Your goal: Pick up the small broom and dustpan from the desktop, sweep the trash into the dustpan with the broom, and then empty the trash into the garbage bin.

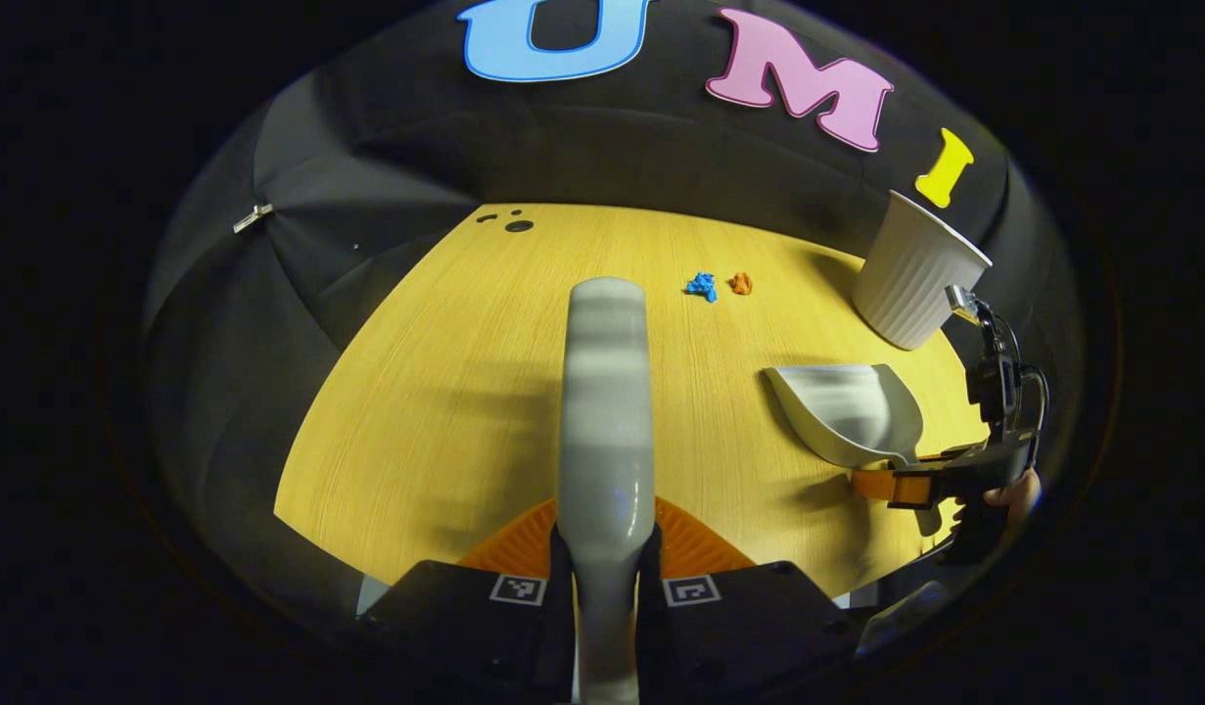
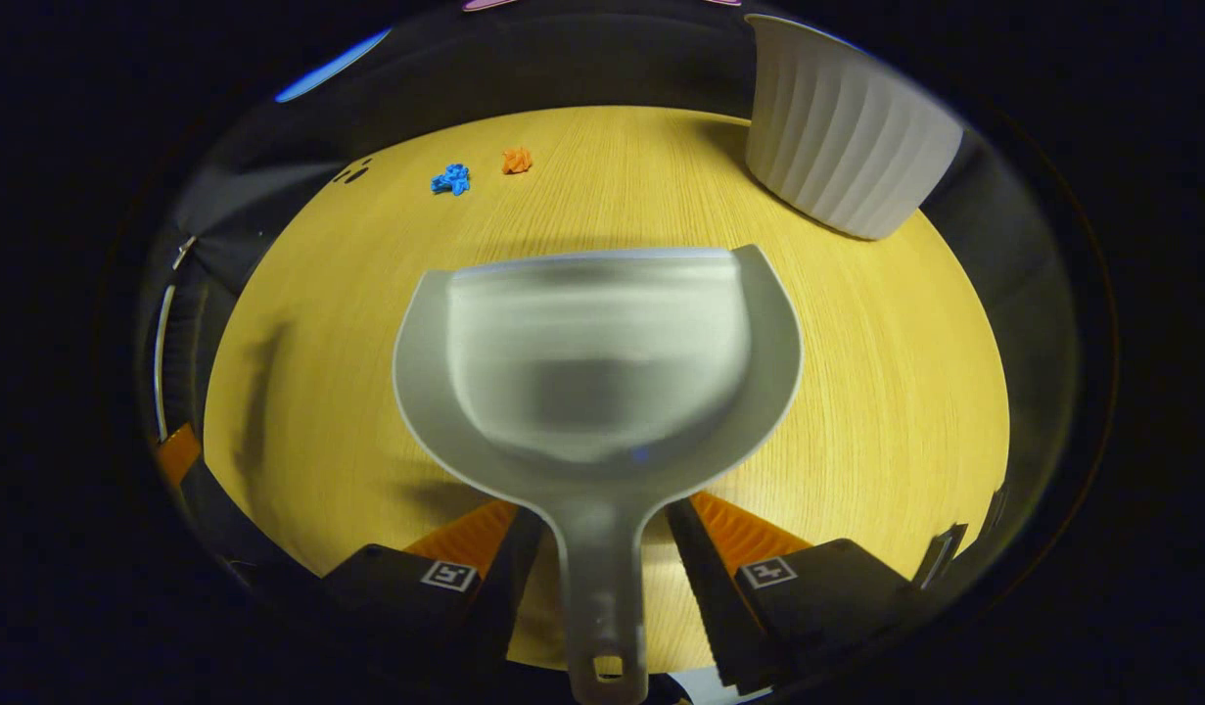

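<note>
A: Start with the desk (image 1: 445,392). Why does so much bare wood lie around the tools?

B: I judge it leaves sweeping room. The garbage bin (image 1: 913,274), a ribbed white cup shape, stands upright at two o'clock in the left gripper view, close by for the final tipping.

A: And the dustpan (image 2: 602,352)?

B: The right claw (image 2: 602,548) is closed on its handle, one finger each side. Its mouth faces twelve o'clock in the right gripper view, toward the scraps, so I judge it is set to receive them.

A: The broom (image 1: 605,411)?

B: The left claw (image 1: 605,558) is clamped around its grey handle, which runs straight ahead toward twelve o'clock. The bristles I cannot make out.

A: The trash?

B: Two crumpled bits, blue scrap (image 1: 702,286) and orange scrap (image 1: 741,283), lie just beside each other at one o'clock, well apart from both tools. Sweeping is not yet begun, I judge.
</note>
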A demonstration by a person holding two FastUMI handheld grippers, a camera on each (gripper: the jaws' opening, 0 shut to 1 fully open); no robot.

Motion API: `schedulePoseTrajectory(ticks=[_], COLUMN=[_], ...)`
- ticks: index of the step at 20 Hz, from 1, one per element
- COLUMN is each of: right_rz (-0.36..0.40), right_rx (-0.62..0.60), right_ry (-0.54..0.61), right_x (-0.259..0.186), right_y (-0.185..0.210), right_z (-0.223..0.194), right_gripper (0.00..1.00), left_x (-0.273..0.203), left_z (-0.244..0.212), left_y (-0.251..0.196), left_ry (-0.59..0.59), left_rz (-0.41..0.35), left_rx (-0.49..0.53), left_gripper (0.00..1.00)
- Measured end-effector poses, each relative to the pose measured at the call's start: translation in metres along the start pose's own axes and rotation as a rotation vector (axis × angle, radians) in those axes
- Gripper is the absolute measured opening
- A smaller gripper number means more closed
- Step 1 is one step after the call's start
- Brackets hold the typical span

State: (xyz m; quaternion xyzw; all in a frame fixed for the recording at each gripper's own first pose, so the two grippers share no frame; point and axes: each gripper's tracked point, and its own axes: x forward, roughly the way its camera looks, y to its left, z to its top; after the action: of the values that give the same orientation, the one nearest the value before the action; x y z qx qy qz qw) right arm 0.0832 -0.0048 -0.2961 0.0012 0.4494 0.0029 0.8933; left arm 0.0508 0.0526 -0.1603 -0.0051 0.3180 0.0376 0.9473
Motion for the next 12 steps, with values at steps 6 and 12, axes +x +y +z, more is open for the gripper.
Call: schedulePoseTrajectory(ticks=[6, 12], right_rz=[0.024, 0.096], right_rx=[-0.022, -0.007], right_ry=[0.021, 0.050], right_x=[0.000, -0.002], right_y=[0.001, 0.000], right_z=[-0.001, -0.001], right_gripper=[0.39, 0.34], left_x=[0.014, 0.044], left_z=[0.004, 0.028], left_y=[0.003, 0.004], left_ry=[0.011, 0.033], left_rz=[0.009, -0.005], left_rx=[-0.016, 0.003], left_gripper=[0.27, 0.29])
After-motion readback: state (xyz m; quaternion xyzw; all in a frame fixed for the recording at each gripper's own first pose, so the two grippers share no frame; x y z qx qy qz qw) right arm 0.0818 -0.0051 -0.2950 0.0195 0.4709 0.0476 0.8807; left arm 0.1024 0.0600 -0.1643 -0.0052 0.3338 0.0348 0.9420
